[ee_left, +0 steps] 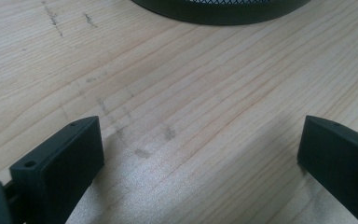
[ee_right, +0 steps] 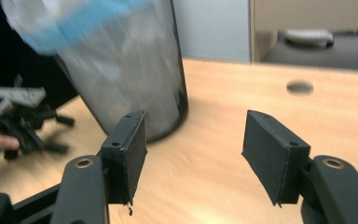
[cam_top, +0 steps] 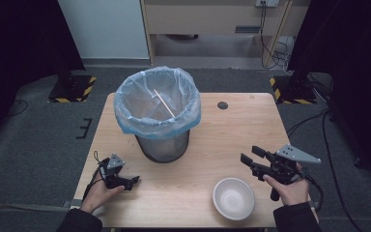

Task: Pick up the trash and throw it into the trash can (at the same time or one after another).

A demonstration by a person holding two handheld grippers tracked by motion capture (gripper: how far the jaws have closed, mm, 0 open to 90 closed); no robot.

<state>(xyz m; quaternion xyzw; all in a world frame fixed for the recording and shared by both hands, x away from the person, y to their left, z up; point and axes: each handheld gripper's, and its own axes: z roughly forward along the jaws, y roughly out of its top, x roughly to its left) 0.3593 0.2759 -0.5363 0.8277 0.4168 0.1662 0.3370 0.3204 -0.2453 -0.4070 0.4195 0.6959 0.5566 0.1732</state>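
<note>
Two grippers, one mesh bin, one stick and one bowl are in sight. At the left of the high view, the left gripper (cam_top: 134,180) rests low on the wooden table (cam_top: 207,145), its jaws spread wide with bare wood between them in its own view. Just beyond it stands the black mesh bin (cam_top: 163,145), upright, lined with a clear, blue-edged bag (cam_top: 125,104). One thin wooden stick (cam_top: 164,103) leans inside, its long axis slanting from upper left to lower right. Further right, the white bowl (cam_top: 234,198) sits mouth up near the table's front edge. Beside it, the right gripper (cam_top: 252,154) hangs above the table, pointing left toward the bin, jaws apart with nothing between. One round hole (cam_top: 222,105) pierces the tabletop; grey carpet (cam_top: 34,145) surrounds the table.
</note>
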